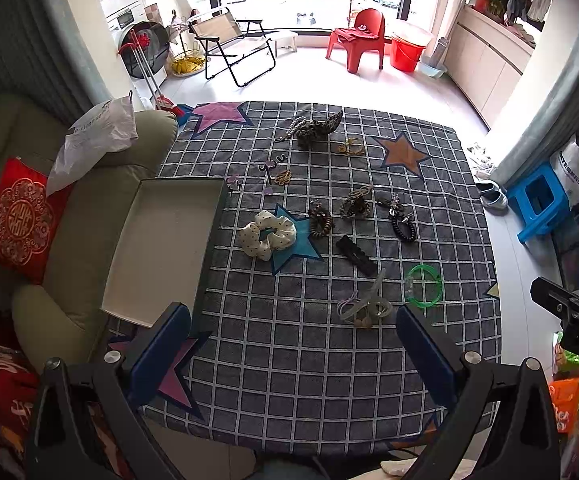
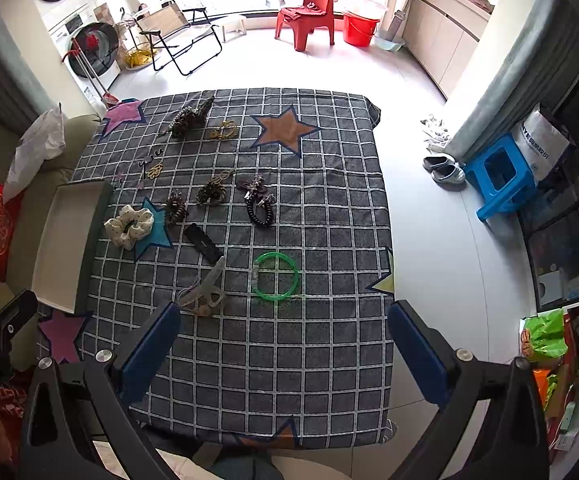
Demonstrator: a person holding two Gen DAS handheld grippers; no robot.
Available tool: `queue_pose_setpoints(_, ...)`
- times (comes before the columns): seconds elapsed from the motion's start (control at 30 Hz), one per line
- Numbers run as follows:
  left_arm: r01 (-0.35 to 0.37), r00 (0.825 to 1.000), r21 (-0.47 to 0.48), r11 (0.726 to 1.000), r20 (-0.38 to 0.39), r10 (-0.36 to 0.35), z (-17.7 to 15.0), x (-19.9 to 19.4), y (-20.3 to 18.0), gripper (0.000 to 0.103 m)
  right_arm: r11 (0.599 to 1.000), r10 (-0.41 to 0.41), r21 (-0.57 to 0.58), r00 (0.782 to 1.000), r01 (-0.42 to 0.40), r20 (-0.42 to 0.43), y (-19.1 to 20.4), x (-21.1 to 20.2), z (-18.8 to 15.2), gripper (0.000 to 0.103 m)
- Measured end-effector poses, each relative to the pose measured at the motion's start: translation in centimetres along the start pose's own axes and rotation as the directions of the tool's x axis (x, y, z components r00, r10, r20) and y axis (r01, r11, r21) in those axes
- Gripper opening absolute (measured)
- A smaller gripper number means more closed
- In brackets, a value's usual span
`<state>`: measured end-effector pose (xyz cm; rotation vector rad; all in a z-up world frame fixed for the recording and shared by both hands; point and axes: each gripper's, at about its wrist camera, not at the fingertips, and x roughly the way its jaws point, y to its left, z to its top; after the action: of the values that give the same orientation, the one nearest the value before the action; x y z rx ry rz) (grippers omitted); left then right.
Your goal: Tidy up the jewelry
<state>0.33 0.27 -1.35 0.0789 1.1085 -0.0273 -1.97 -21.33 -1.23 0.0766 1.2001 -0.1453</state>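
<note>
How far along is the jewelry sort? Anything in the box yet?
Nothing looks done: the white box at the table's left edge shows only bare floor. Nothing is in hand: left gripper and right gripper are both open above the near edge of the cloth. All is left: green bangle, polka-dot scrunchie, black clip, coiled ties and the rest remain scattered.

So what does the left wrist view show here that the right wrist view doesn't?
Only the left wrist view shows the whole red cushion on the sofa and the right gripper's black body at its right edge. Only the right wrist view shows the pair of slippers fully and the yellow star patch. Both share the empty white tray, the green bangle, the polka-dot scrunchie and open jaws over the checked cloth.
</note>
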Motion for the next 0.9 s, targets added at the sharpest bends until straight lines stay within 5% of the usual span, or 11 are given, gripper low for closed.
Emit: queue_pose_setpoints(0.9,0.011,1.0,-0.007,1.0,-0.019,-0.011,0.12,-0.79,0.79,0.103,1.0,0.012,0.006,1.0,-0.012,-0.006,0.37,-0.16,-0.57,0.103)
